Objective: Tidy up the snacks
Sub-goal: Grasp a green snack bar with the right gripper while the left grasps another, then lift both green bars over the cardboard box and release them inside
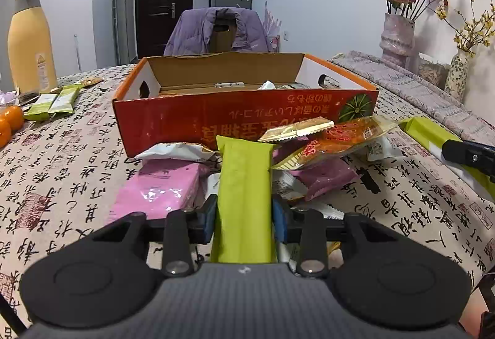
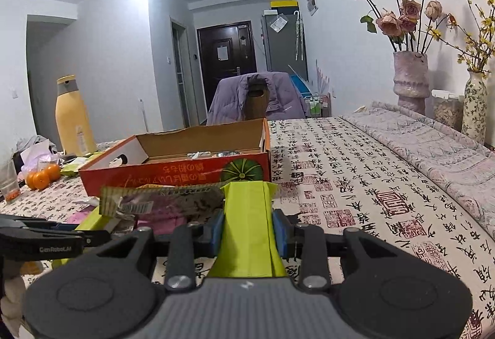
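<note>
My left gripper (image 1: 244,209) is shut on a long lime-green snack packet (image 1: 244,171), its blue pads pressing both sides. The packet lies over a heap of snacks: pink packets (image 1: 161,187), an orange one (image 1: 340,137), a gold one (image 1: 297,128). Behind the heap stands an open orange cardboard box (image 1: 173,119) with a few wrappers inside. My right gripper (image 2: 247,230) is shut on another lime-green packet (image 2: 247,206), held just right of the heap and in front of the box (image 2: 173,175). That packet (image 1: 427,131) also shows at the right edge of the left wrist view.
The table carries a calligraphy-print cloth (image 2: 355,199). At the left are a yellow bottle (image 1: 29,41), oranges (image 1: 10,122) and more green packets (image 1: 58,100). Flower vases (image 1: 397,35) and a folded cloth (image 1: 417,88) line the right side. A chair with a purple jacket (image 1: 216,29) stands behind the box.
</note>
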